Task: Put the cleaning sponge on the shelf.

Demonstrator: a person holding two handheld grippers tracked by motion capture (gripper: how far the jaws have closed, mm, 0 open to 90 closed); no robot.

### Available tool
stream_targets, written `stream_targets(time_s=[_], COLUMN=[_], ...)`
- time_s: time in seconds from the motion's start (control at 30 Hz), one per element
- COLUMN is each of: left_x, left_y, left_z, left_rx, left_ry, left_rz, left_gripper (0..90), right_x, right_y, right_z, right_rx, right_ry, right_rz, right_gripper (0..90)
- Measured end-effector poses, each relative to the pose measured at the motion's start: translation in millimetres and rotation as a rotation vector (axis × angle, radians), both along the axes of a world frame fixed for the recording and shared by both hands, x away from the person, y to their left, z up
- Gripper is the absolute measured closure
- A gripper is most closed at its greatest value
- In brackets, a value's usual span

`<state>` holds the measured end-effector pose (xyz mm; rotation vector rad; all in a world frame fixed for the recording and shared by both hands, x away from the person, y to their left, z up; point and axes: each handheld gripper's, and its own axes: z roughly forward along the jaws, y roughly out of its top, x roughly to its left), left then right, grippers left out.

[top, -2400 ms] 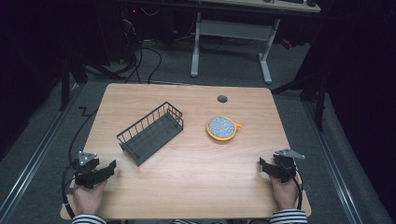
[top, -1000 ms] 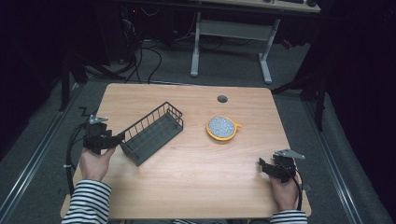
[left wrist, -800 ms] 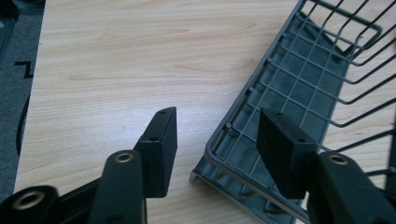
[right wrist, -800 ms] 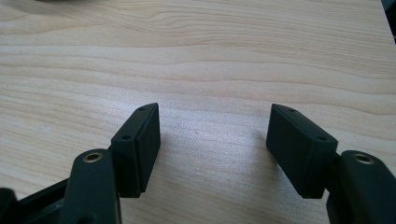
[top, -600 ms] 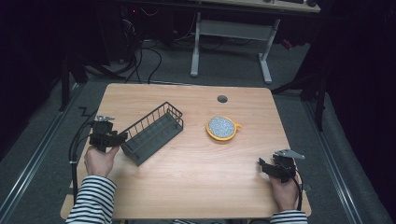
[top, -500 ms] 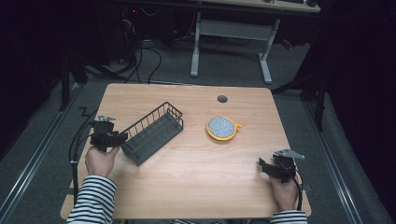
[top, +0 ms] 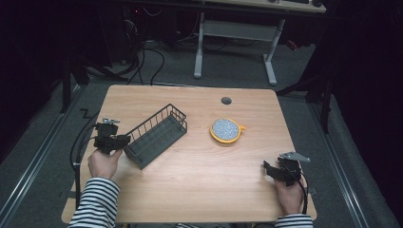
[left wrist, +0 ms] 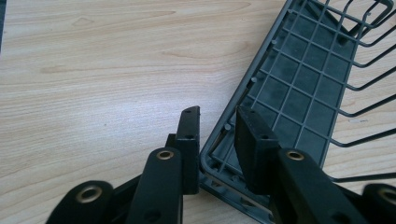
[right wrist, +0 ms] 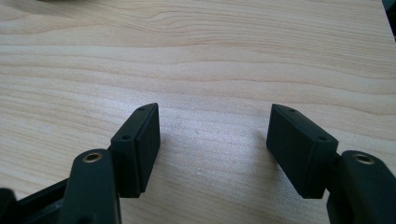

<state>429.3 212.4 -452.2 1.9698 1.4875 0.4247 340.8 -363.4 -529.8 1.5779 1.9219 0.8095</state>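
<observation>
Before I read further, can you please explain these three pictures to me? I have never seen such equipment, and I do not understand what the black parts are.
A person sits at a wooden table and holds a hand tool with two black jaws in each hand. The high view looks down from above. Each of the other two pictures comes from a small camera riding on one tool. The left gripper has just been closing its jaws on the corner rim of the dark wire basket, with one jaw inside and one outside. The right gripper rests open over bare wood and holds nothing. A small yellow dish with a speckled grey top lies beside the basket.
</observation>
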Motion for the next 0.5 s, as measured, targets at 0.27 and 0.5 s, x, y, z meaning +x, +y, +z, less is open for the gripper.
stream_targets(time_s=[0.27,0.5], left_x=[-3.8,-9.4], left_y=[-3.9,-11.0], left_z=[-0.9,-1.7], left_rx=[-0.016,-0.029], left_ry=[-0.008,-0.016], left_rz=[-0.005,-0.015], left_gripper=[74.8,74.9], right_x=[-0.1,-0.1], right_y=[0.2,0.4], right_z=[0.0,-0.1], right_rx=[0.001,0.001], right_ry=[0.001,0.0], right_rz=[-0.001,0.0], right_gripper=[35.1,35.1])
